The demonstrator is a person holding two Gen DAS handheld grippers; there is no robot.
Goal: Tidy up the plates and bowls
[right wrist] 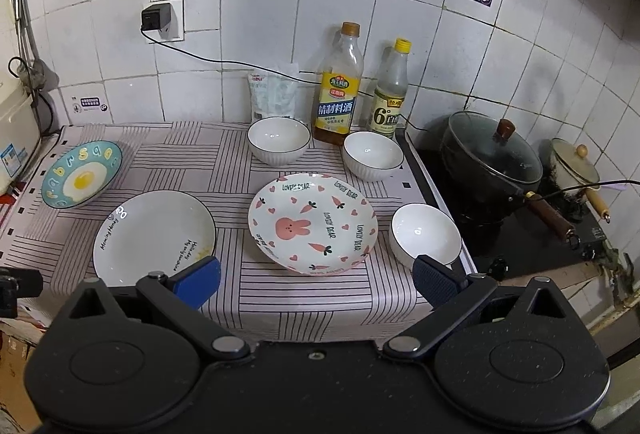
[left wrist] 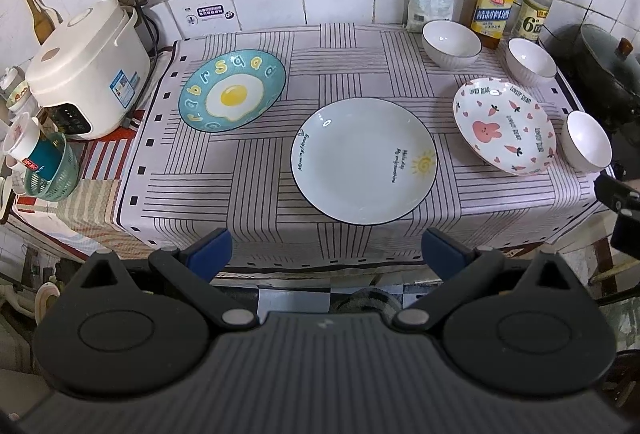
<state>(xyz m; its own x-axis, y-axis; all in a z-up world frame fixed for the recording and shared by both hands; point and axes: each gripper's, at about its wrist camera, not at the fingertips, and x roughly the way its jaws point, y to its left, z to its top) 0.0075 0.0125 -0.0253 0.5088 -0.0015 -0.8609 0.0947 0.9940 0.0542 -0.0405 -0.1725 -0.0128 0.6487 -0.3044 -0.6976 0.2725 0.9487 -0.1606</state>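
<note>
Three plates lie apart on the striped cloth: a blue egg plate (left wrist: 232, 95) (right wrist: 81, 173) at the left, a white sun plate (left wrist: 363, 161) (right wrist: 154, 237) in the middle, a pink bunny plate (left wrist: 505, 126) (right wrist: 313, 223) at the right. Three white bowls stand near the bunny plate: one at the back (left wrist: 451, 43) (right wrist: 279, 140), one beside the bottles (left wrist: 531, 61) (right wrist: 373, 155), one at the right edge (left wrist: 586, 141) (right wrist: 425, 235). My left gripper (left wrist: 326, 252) is open and empty, in front of the sun plate. My right gripper (right wrist: 316, 280) is open and empty, in front of the bunny plate.
A rice cooker (left wrist: 86, 72) and a green basket with cups (left wrist: 52, 170) stand at the left. Two bottles (left wrist: 493, 0) (right wrist: 338, 90) and a bag (right wrist: 274, 94) line the tiled back wall. A lidded black wok (right wrist: 494, 158) and a small pot (right wrist: 574, 166) sit on the stove at the right.
</note>
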